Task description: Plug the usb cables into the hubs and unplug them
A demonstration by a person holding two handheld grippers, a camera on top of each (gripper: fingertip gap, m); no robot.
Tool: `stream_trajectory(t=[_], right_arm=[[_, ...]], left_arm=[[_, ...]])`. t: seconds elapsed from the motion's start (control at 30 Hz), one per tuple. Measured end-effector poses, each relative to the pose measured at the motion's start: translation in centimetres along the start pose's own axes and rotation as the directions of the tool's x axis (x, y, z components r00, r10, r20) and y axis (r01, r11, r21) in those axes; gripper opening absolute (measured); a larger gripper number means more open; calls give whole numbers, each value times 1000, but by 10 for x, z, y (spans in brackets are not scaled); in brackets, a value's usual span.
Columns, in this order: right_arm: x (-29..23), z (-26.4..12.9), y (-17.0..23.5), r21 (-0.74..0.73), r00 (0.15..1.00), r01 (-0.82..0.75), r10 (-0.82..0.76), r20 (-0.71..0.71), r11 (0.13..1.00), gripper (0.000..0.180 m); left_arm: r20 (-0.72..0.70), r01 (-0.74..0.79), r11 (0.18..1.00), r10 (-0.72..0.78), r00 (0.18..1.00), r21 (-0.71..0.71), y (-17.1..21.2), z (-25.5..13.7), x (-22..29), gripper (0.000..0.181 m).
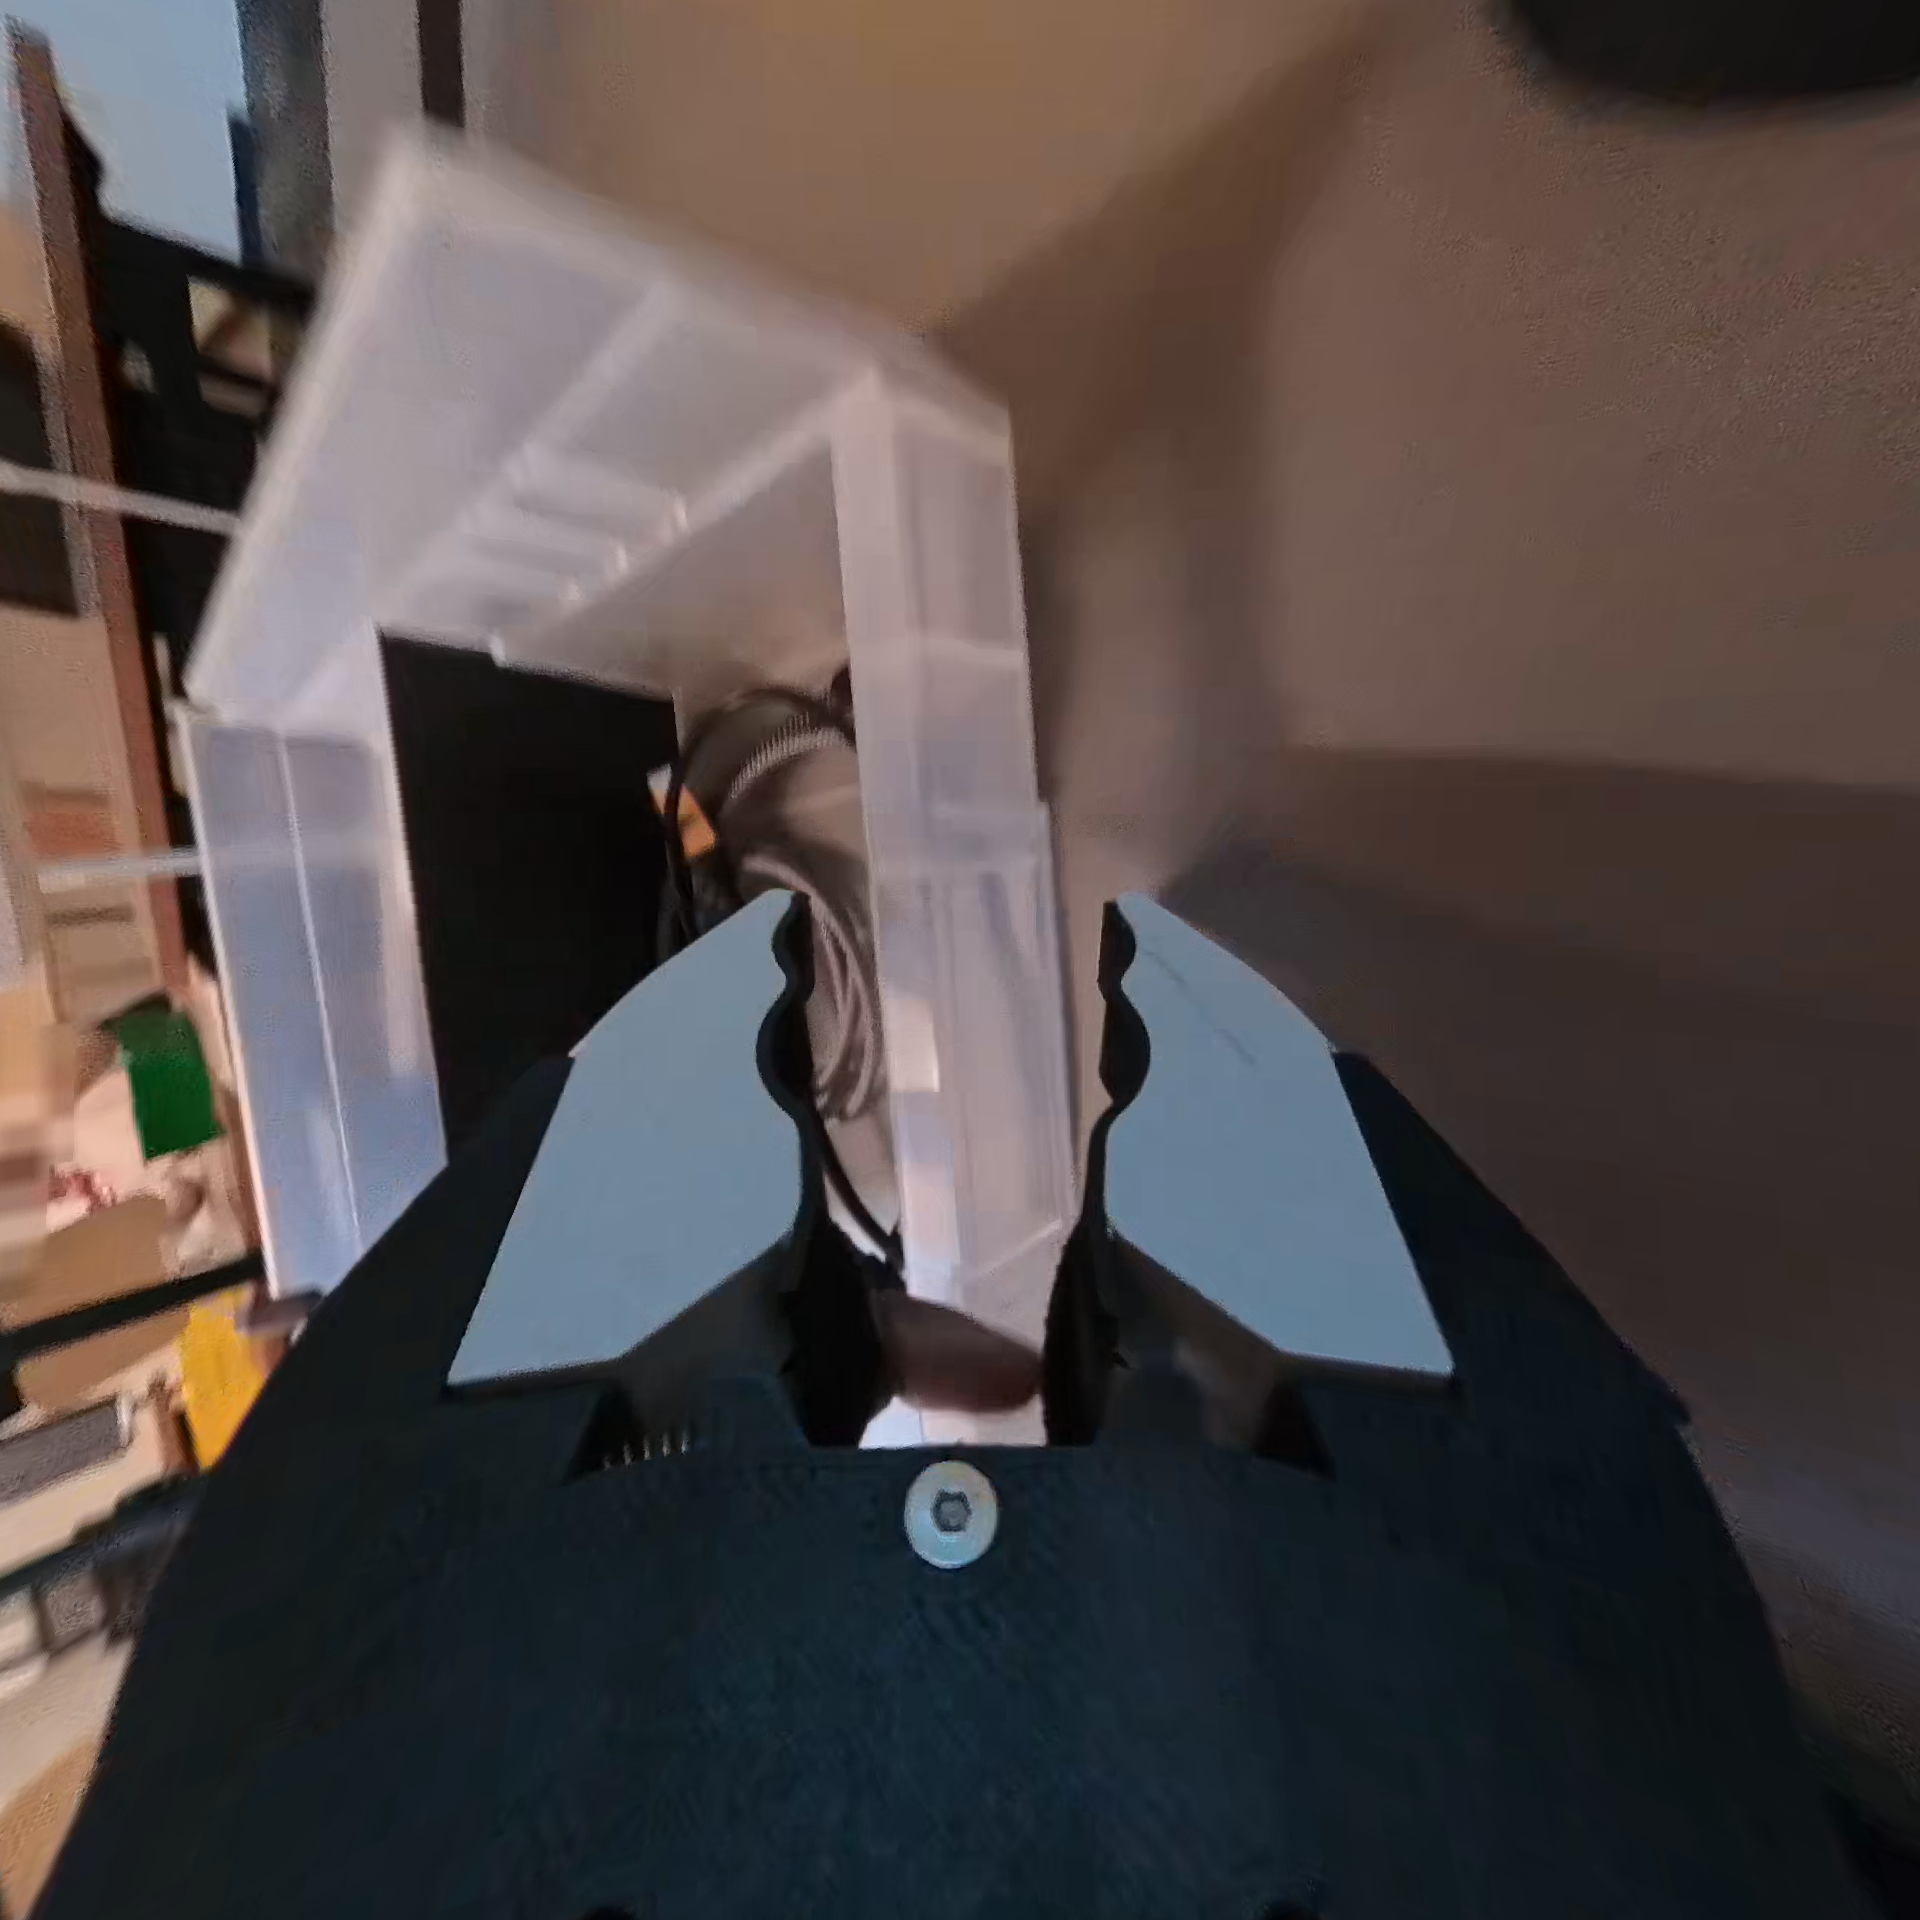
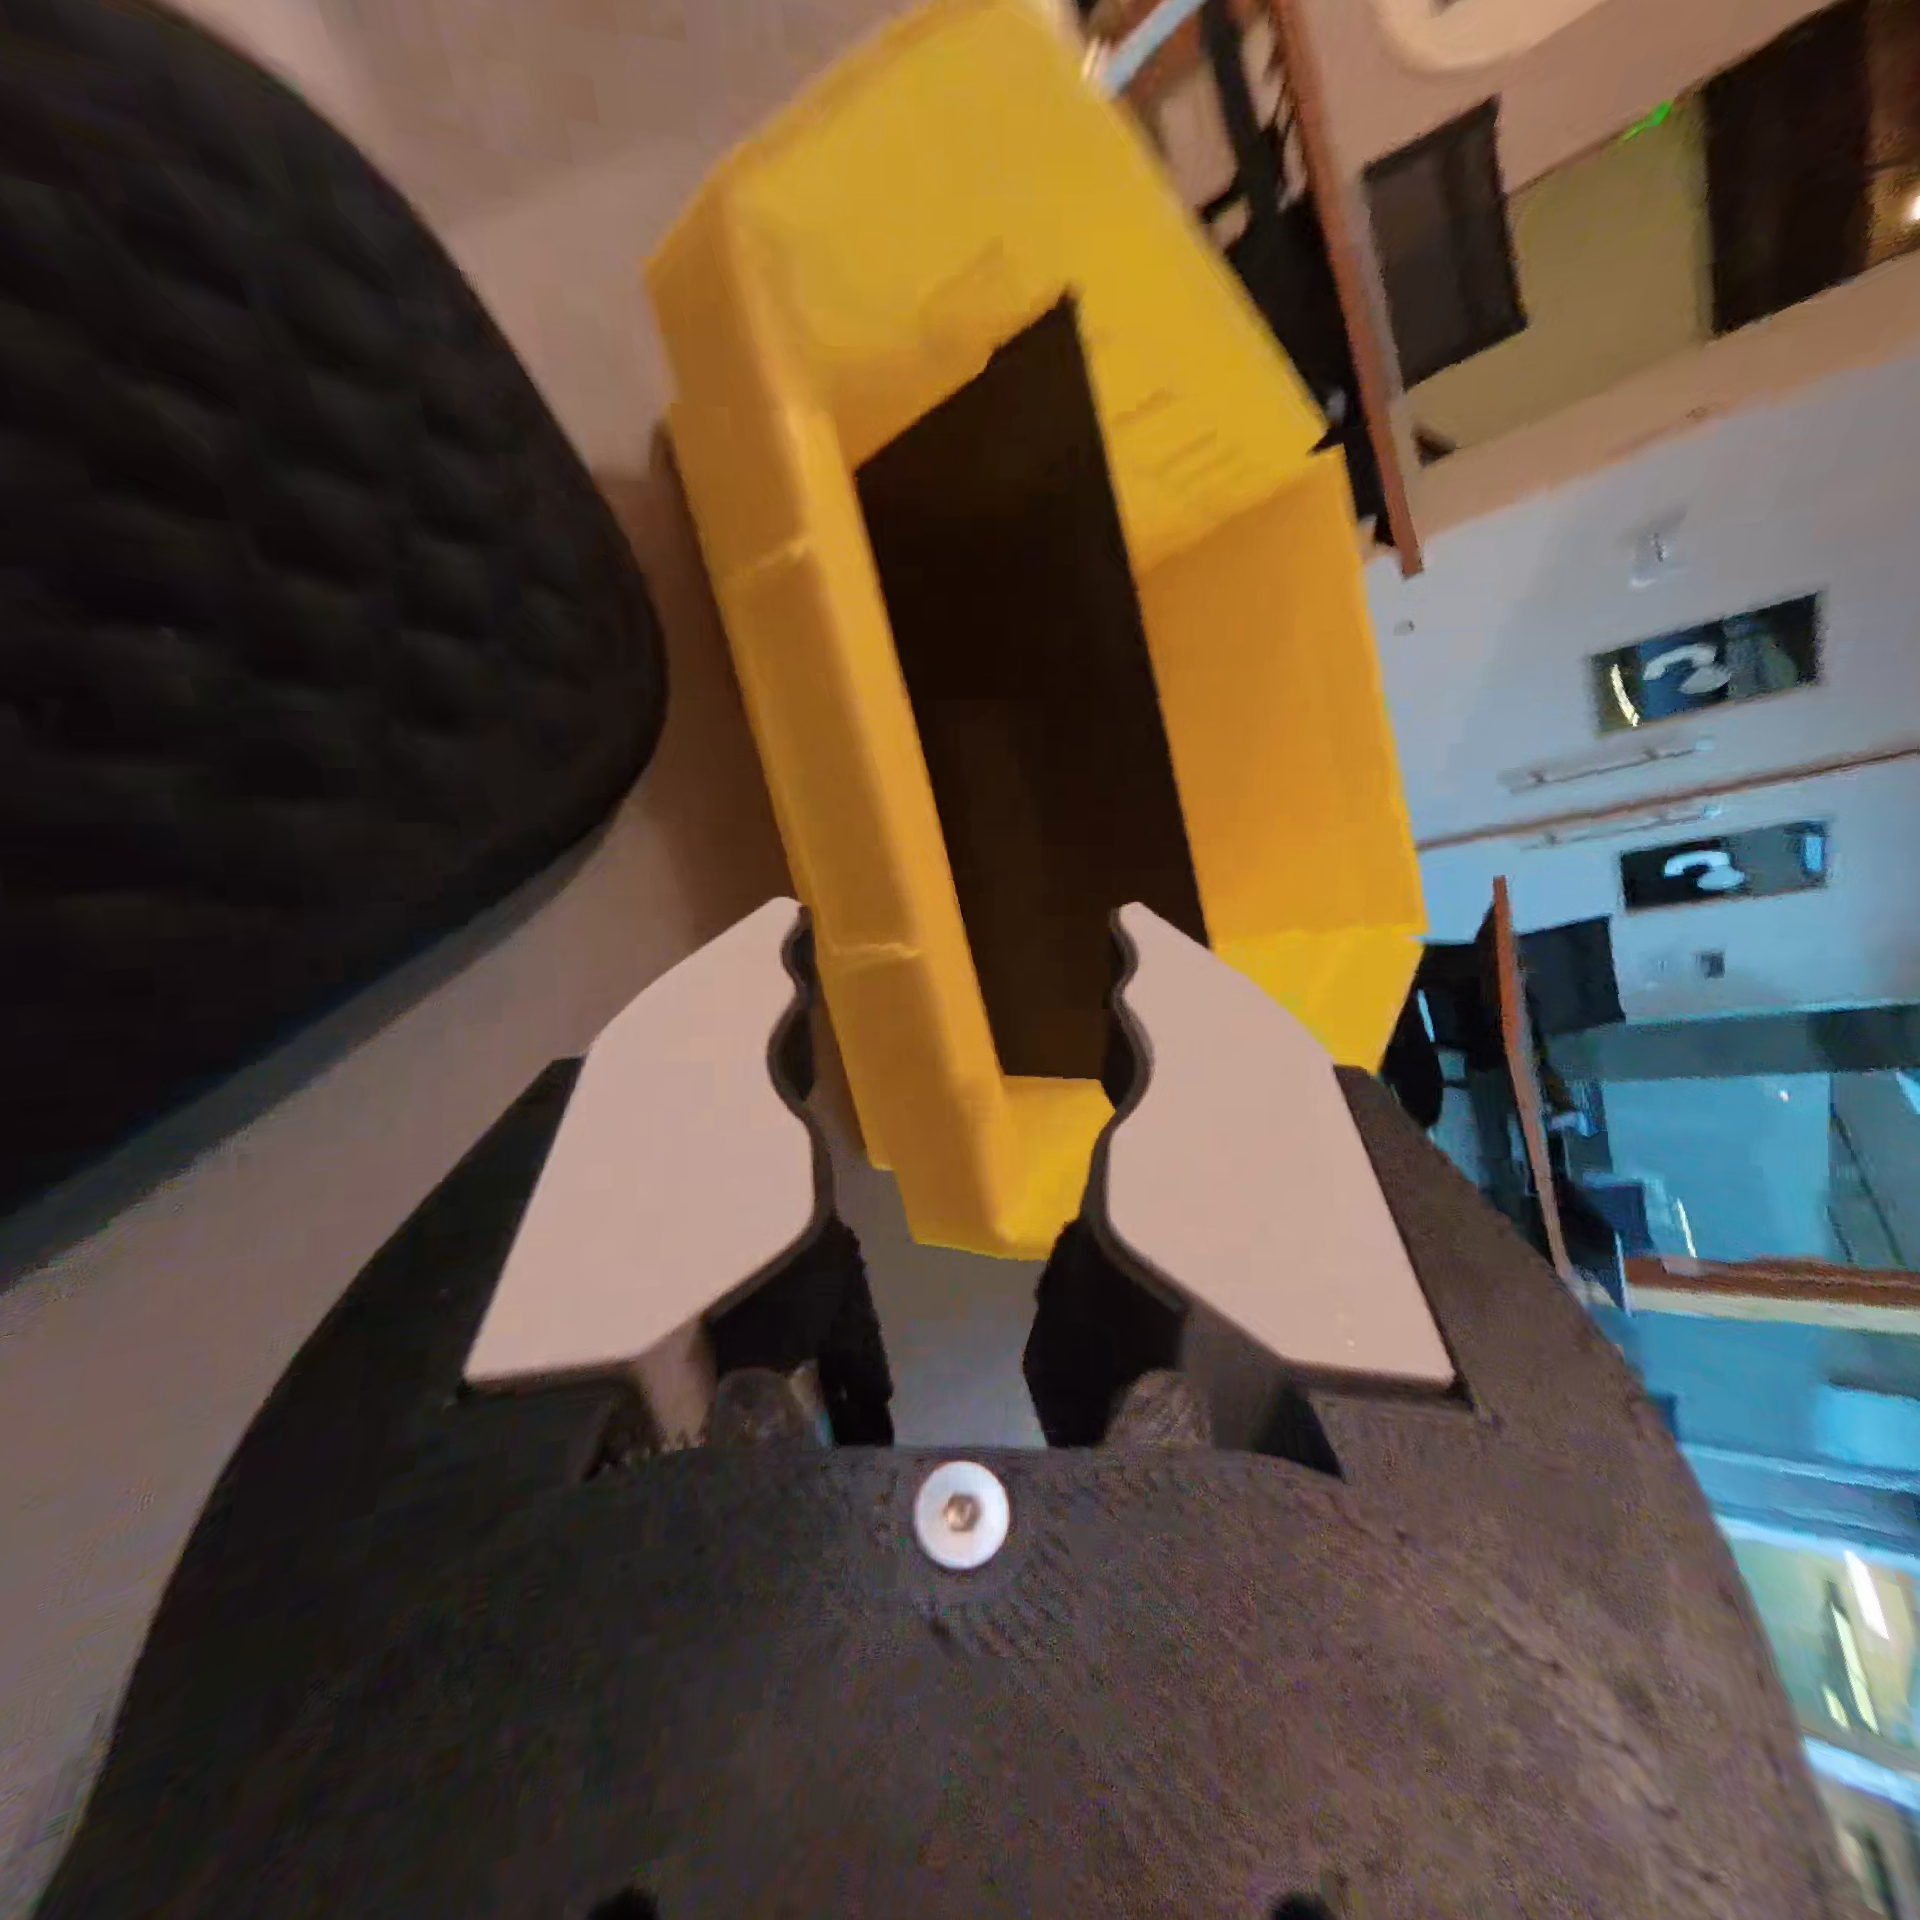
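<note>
My left gripper [image 1: 951,914] straddles the near side wall of a clear plastic bin [image 1: 582,436] and is closed on it. The bin is motion-blurred. It holds coiled dark cables [image 1: 769,769] and a black block [image 1: 520,810]. My right gripper [image 2: 961,920] is shut on the near corner of a yellow plastic bin [image 2: 935,260], one finger outside and one inside. The yellow bin's inside is dark [image 2: 1018,675], and I cannot make out what is in it. No hub or plug shows clearly.
A beige surface [image 1: 1455,520] lies behind the clear bin. A large black textured pad [image 2: 260,571] sits left of the yellow bin. Dark shelving [image 1: 94,416] stands at the far left. A room with white walls [image 2: 1662,468] shows on the right.
</note>
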State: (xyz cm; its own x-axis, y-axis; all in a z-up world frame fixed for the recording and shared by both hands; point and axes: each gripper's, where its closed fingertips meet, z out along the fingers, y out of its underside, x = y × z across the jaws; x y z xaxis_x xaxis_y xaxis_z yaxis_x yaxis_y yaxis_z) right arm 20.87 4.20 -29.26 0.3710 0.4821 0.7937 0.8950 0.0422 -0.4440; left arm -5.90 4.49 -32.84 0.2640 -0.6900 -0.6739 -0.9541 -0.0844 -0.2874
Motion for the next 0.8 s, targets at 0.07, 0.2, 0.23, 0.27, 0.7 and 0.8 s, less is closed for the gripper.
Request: stream_trajectory(t=[0.07,0.2,0.23,0.27,0.7,0.8], right_arm=[[-10,12,10,-97,999,8,-4,39,995,49],[-9,21,30,-222,998,64,-65,-1,973,35],[-8,21,31,-221,998,66,-69,-10,973,35],[-8,22,31,-215,997,65,-70,-15,974,35],[3,16,53,-256,996,48,-65,-61,965,35],[6,12,62,-272,995,33,-56,-80,962,36]], left_arm=[[36,-2,997,5,999,-81,19,6,-7,50],[-44,-7,994,2,999,-109,43,2,-4,32],[-47,-1,994,-4,999,-110,51,1,-6,32],[-45,7,993,-13,999,-121,62,-1,-9,32],[144,186,946,-152,978,-267,216,-57,-29,39],[179,232,930,-186,966,-286,238,-73,-25,39]])
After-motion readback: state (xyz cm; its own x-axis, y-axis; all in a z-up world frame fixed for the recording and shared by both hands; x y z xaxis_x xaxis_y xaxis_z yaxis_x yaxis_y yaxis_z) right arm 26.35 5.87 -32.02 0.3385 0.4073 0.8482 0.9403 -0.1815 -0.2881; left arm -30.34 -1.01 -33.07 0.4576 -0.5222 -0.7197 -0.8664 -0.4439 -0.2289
